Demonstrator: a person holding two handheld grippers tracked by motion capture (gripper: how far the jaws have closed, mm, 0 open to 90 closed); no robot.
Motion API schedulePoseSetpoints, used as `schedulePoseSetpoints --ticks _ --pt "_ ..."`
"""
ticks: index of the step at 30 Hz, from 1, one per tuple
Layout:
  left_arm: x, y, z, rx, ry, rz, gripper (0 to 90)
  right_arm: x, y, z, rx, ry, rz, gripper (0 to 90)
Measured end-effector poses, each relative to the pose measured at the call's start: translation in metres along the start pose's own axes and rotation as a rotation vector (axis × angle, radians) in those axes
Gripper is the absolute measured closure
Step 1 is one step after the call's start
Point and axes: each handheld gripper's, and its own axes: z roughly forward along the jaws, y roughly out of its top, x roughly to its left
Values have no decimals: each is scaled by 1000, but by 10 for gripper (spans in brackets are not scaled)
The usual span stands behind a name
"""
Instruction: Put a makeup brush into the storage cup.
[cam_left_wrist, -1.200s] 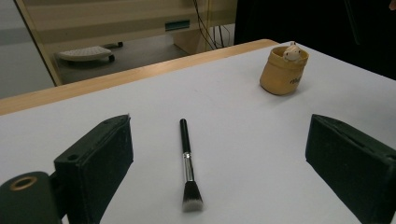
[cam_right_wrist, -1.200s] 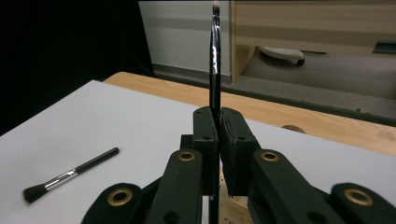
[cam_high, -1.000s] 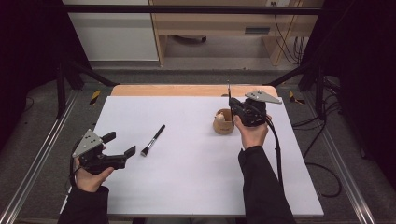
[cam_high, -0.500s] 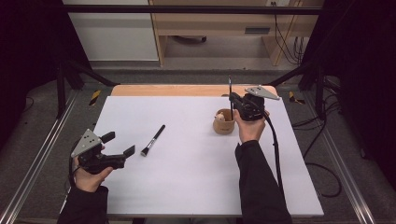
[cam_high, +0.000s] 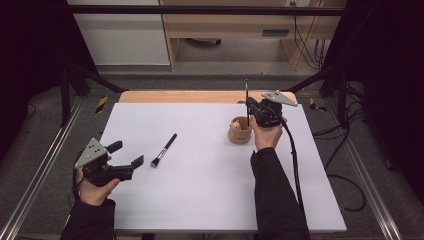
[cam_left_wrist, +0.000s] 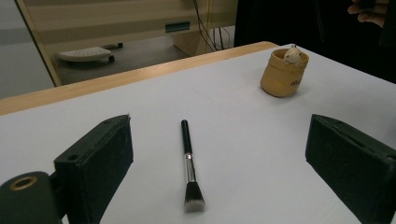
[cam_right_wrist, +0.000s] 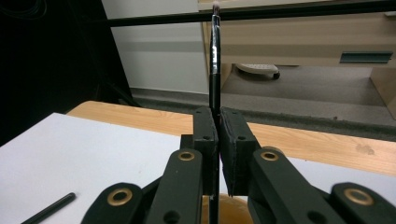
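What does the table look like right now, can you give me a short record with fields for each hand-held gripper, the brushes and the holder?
right hand-held gripper: shut on a thin black brush, held upright above the tan holder
left hand-held gripper: open, holding nothing, low at the table's near left
makeup brush: lying flat on the white table, bristles toward the left hand-held gripper, apart from its jaws
tan holder contents: a small pale object sits inside; what it is cannot be told
likely next move: lower the thin brush into the holder

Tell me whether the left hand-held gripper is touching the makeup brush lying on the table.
Apart. In the left gripper view, the left hand-held gripper stands open and the makeup brush lies between its jaws with white table on both sides.
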Motion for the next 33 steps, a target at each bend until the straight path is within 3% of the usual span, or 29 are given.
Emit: schedulePoseSetpoints --ticks 14,29,33 --pt "1 0 -1 0 -2 4 69 -6 -4 10 -13 -11 20 857" --pt "1 0 -1 -3 -1 -3 69 -12 -14 26 7 -23 38 857" --pt "0 0 0 -2 -1 -3 69 -12 -19 32 12 -25 23 858"
